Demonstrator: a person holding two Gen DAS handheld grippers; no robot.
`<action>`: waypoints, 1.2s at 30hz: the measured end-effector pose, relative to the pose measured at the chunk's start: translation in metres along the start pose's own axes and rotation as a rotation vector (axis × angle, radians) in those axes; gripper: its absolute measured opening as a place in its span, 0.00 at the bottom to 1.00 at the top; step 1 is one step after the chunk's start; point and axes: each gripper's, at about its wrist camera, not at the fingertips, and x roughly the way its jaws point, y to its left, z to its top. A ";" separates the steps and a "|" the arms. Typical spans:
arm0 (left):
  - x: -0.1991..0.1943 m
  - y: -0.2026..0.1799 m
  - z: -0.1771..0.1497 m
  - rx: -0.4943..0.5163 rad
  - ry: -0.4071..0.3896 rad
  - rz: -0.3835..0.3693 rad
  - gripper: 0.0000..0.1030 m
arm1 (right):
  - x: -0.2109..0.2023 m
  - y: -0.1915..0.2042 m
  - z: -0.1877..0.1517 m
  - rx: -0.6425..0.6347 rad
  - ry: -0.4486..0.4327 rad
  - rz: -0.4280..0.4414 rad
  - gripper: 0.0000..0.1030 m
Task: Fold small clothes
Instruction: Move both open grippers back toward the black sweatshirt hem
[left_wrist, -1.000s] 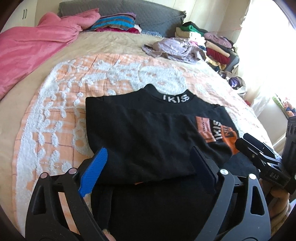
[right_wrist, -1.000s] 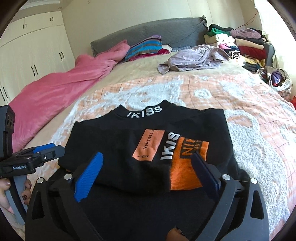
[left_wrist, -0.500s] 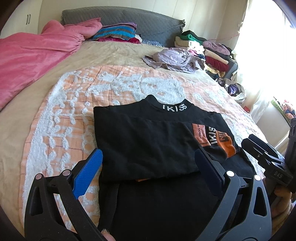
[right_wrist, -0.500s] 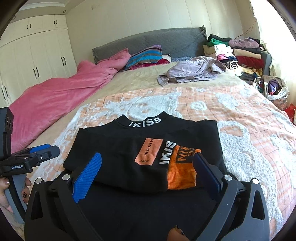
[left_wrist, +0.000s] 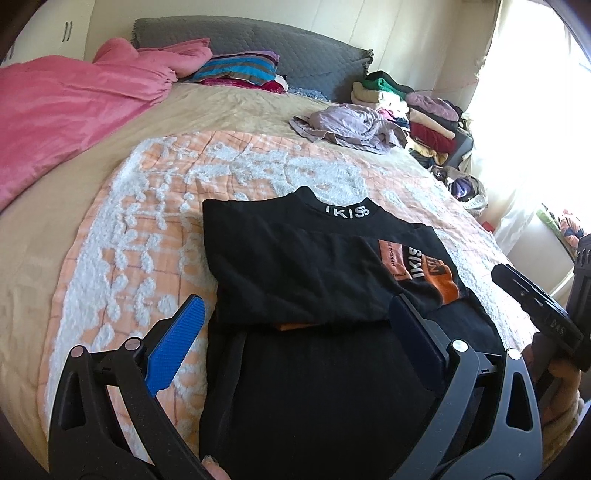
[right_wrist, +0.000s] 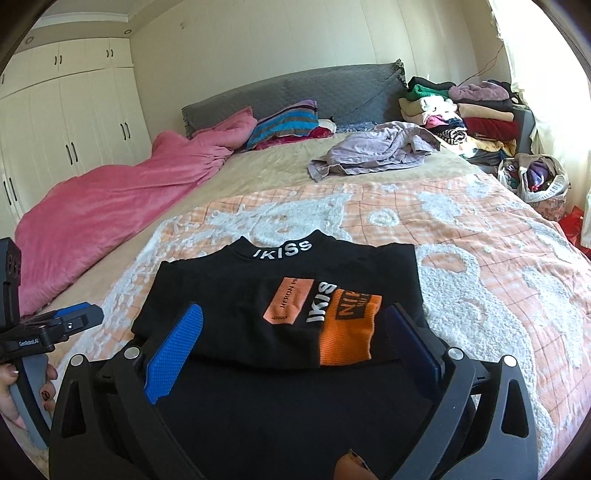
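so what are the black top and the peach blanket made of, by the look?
Black top: matte knit, probably cotton jersey; its orange patch shows ribbing. Peach blanket: thin checked cloth with raised fluffy white tufts, chenille-like.

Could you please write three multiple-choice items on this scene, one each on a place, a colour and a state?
1. Where does the black shirt lie?
A. on the orange-and-white bedspread
B. on the pink blanket
C. on the clothes pile beside the bed

2. What colour is the lettering on the shirt's collar?
A. orange
B. white
C. blue

3. How do the left tool and the right tool stand?
A. both shut on the shirt
B. one open, one shut
C. both open, holding nothing

Answers:
1 A, the patterned spread shows around the shirt's edges in both views.
2 B, the letters on the collar read white against the black.
3 C, in each wrist view the jaws stand wide apart with the cloth lying free between them.
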 end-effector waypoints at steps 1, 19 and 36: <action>-0.001 0.001 -0.001 -0.004 0.002 0.003 0.91 | -0.002 0.000 -0.001 0.000 -0.001 -0.001 0.95; -0.052 0.021 -0.028 -0.069 -0.003 0.071 0.91 | -0.042 -0.007 -0.016 -0.054 -0.021 -0.037 0.95; -0.075 0.027 -0.063 -0.072 0.063 0.116 0.91 | -0.066 -0.018 -0.030 -0.064 -0.022 -0.042 0.95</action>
